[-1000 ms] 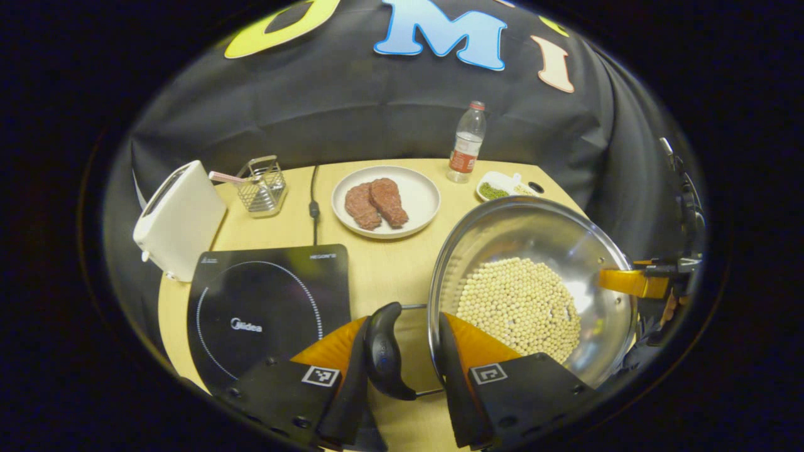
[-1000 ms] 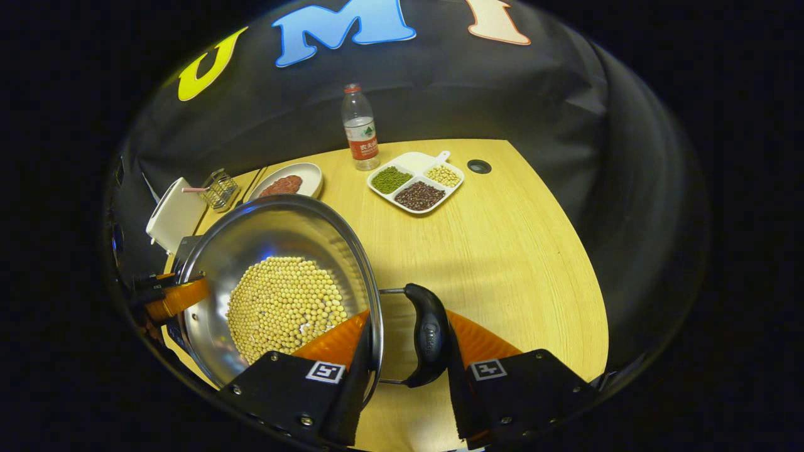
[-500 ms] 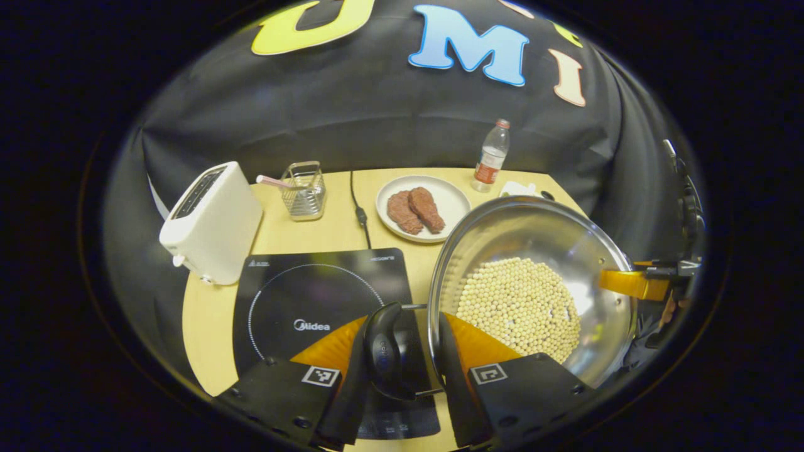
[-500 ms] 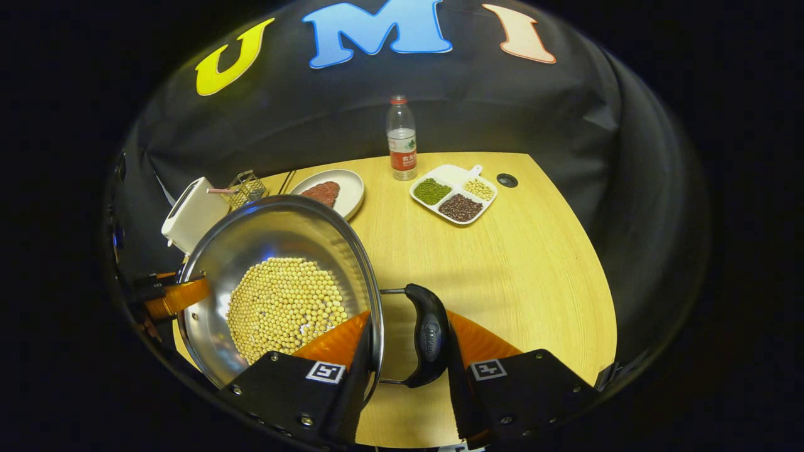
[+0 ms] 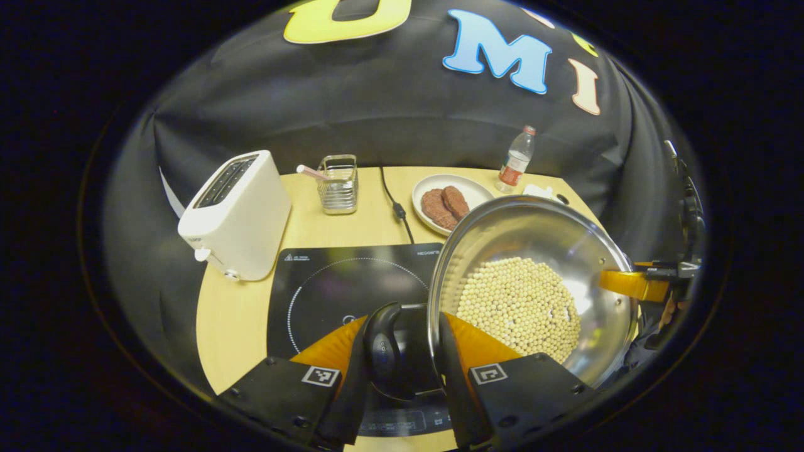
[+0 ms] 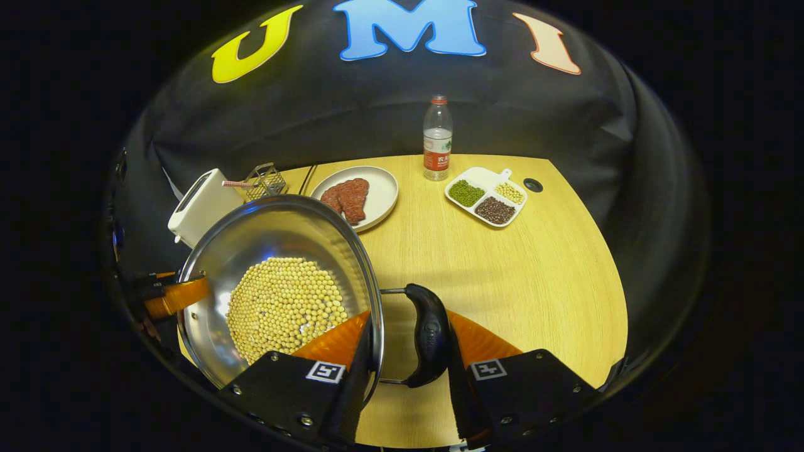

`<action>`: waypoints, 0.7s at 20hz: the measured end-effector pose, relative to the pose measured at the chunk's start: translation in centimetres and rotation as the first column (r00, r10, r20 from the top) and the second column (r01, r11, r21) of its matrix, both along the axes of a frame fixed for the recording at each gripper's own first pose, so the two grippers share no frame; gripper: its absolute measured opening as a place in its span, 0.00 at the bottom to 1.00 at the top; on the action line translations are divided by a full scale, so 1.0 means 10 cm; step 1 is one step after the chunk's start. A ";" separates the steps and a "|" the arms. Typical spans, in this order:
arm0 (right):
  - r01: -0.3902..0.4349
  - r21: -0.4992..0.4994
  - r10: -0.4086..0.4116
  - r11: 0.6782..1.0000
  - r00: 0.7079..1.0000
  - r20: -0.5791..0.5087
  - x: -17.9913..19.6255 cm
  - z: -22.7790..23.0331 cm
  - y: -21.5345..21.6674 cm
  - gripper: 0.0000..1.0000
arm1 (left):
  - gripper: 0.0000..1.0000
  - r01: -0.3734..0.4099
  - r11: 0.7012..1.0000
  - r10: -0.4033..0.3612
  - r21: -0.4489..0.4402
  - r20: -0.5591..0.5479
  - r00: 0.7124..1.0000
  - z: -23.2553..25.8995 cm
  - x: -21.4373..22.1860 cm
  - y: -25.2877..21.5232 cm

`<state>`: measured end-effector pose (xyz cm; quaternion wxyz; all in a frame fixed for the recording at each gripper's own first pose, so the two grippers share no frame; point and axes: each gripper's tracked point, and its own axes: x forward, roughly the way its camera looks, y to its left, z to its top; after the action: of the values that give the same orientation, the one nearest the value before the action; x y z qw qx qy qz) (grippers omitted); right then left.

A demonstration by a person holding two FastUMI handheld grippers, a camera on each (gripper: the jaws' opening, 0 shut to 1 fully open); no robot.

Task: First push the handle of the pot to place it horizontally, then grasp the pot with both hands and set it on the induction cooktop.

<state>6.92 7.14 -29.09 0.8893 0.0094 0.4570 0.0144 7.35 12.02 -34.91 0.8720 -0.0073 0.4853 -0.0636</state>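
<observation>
Beans in the shiny steel pot (image 5: 534, 282) could spill if my fingers, clamped on both black handles (image 5: 383, 351), tilt unevenly over the black induction cooktop (image 5: 339, 289).

On the wooden table (image 6: 502, 263): white toaster (image 5: 235, 213) at far left; wire basket (image 5: 338, 184) beside it; plate (image 6: 377, 198) bearing two meat pieces (image 6: 345, 198); upright water bottle (image 6: 436, 138); divided dish of beans (image 6: 487, 196) far right.

Dim, sharp; fisheye-warped edges, perhaps glare.
</observation>
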 end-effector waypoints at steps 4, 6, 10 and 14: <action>-0.004 0.007 0.004 1.000 1.000 -0.018 0.02 -0.02 0.22 0.58 | 0.61 -0.004 1.000 0.004 0.007 -0.004 1.000 0.01 0.01 0.22; -0.015 0.002 0.015 1.000 1.000 -0.023 0.04 -0.02 0.33 0.58 | 0.61 -0.008 1.000 0.008 0.005 -0.009 1.000 -0.01 0.01 0.33; -0.034 -0.007 0.034 0.999 0.999 -0.032 0.11 -0.02 0.55 0.58 | 0.62 -0.025 1.000 0.025 0.007 -0.014 1.000 -0.03 0.00 0.55; -0.060 -0.013 0.060 0.998 0.997 -0.040 0.16 -0.04 0.76 0.58 | 0.58 -0.043 0.999 0.043 0.006 -0.021 0.999 -0.05 -0.01 0.76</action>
<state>8.50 14.77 -29.52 0.8792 -0.0105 0.4748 0.0376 7.27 19.65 -35.38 0.8680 -0.0159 0.4944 -0.0434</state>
